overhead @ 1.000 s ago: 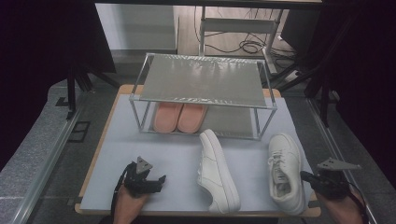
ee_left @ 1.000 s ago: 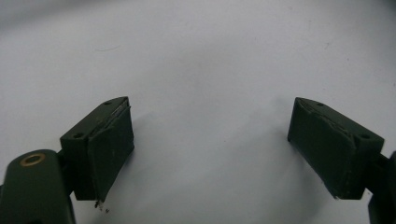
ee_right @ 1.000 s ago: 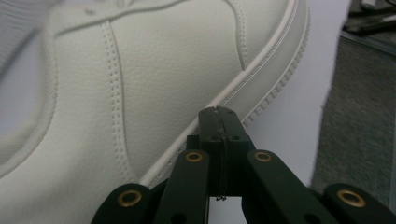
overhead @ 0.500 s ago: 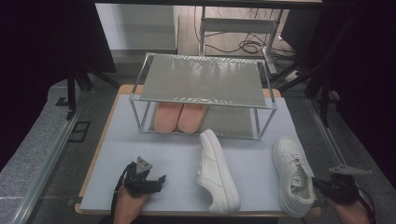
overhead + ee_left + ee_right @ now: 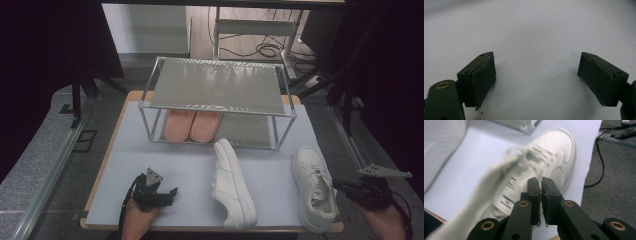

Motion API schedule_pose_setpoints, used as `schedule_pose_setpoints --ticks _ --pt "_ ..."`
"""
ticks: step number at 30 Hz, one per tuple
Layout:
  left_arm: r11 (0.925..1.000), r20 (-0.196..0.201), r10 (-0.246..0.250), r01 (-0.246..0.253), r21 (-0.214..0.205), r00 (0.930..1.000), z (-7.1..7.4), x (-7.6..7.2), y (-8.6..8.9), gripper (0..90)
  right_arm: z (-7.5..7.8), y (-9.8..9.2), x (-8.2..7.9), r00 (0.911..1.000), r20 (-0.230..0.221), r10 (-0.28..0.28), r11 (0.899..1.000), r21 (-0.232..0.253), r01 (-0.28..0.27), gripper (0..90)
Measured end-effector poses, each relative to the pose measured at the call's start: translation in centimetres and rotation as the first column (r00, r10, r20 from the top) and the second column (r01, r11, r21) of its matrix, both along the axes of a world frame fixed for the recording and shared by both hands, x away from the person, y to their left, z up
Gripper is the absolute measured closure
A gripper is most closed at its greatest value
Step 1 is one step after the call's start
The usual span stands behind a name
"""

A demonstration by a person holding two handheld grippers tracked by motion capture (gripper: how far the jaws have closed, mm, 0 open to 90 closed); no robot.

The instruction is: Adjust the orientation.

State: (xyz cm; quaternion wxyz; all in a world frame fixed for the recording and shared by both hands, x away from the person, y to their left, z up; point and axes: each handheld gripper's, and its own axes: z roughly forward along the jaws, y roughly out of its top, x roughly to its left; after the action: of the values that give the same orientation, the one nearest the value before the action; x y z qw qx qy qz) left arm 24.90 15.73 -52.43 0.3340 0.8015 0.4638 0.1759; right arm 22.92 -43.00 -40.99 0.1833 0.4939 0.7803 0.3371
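High view shows two white sneakers on the worktop [image 5: 125, 150] in front of a metal rack [image 5: 220, 95], with a pink pair [image 5: 193, 125] already parked on the rack's lower level. The right gripper [image 5: 345, 186] sits at the right sneaker [image 5: 314, 187], close against its side near the worktop's right edge. Right gripper view shows its fingers [image 5: 534, 192] pressed together; whether they pinch a bit of the shoe's collar cannot be told, since the shoe is blurred there. The left sneaker [image 5: 232, 182] lies on its side in the middle of the worktop, untouched. The left gripper [image 5: 167, 192] rests near the front left of the worktop, its fingers [image 5: 480, 77] spread wide over bare surface.

By my judgement the job is shelving shoes, and it's partway: the pink pair is stowed, both white sneakers remain off the rack, and the right one looks to be in hand.
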Motion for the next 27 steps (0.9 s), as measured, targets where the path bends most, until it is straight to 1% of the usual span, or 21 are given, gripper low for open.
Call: schedule_pose_setpoints --ticks 3,6,7,8,10,15,17,19,22,23,24,25,27 --pt "1.0000 0.000 0.000 0.000 0.000 1.0000 0.0 0.0 0.0 14.9 1.1 0.9 0.1 0.9997 0.013 0.022 1.000 0.006 -0.022 87.4" --pt "1.0000 0.000 0.000 0.000 0.000 1.0000 0.0 0.0 0.0 14.9 1.8 1.9 0.2 0.9987 0.023 0.047 0.999 0.023 -0.047 89.6" --pt "1.0000 0.000 0.000 0.000 0.000 1.0000 0.0 0.0 0.0 14.9 2.0 2.4 0.3 0.9980 0.024 0.059 0.998 0.030 -0.059 89.8" --pt "1.0000 0.000 0.000 0.000 0.000 1.0000 0.0 0.0 0.0 14.9 2.2 3.4 0.6 0.9967 0.025 0.076 0.996 0.035 -0.077 90.0" --pt "1.0000 0.001 0.000 0.000 -0.001 1.0000 0.0 0.0 0.0 14.9 2.2 3.7 0.7 0.9962 0.024 0.084 0.996 0.037 -0.085 90.0" --pt "1.0000 0.001 0.000 0.000 -0.001 1.0000 0.0 0.0 0.0 14.9 2.2 6.4 1.5 0.9911 0.016 0.132 0.990 0.046 -0.133 90.0" --pt "1.0000 0.001 0.000 0.000 -0.001 1.0000 0.0 0.0 0.0 14.9 2.1 7.8 1.9 0.9862 0.012 0.165 0.985 0.046 -0.165 90.0" --pt "1.0000 0.001 0.000 0.000 -0.001 1.0000 0.0 0.0 0.0 14.9 2.0 8.7 2.1 0.9824 0.013 0.186 0.981 0.046 -0.187 90.0" --pt "1.0000 0.002 0.000 0.000 -0.001 1.0000 0.0 0.0 0.0 15.0 1.7 10.8 2.6 0.9733 0.010 0.229 0.972 0.040 -0.230 90.0" --pt "1.0000 0.002 0.000 0.000 -0.001 1.0000 0.0 0.0 0.0 15.0 1.5 11.4 2.7 0.9695 0.009 0.245 0.969 0.037 -0.245 90.0" --pt "1.0000 0.003 0.000 0.000 -0.001 1.0000 0.0 0.0 0.0 15.0 1.2 12.7 3.0 0.9627 0.003 0.270 0.962 0.030 -0.270 90.0" --pt "1.0000 0.003 0.000 0.000 -0.001 1.0000 0.0 0.0 0.0 15.0 1.2 12.7 3.0 0.9627 0.003 0.270 0.962 0.030 -0.270 90.0" --pt "1.0000 0.003 0.001 -0.001 -0.003 1.0000 0.0 0.0 0.0 15.0 0.9 13.9 3.2 0.9561 0.000 0.293 0.956 0.024 -0.293 90.0"
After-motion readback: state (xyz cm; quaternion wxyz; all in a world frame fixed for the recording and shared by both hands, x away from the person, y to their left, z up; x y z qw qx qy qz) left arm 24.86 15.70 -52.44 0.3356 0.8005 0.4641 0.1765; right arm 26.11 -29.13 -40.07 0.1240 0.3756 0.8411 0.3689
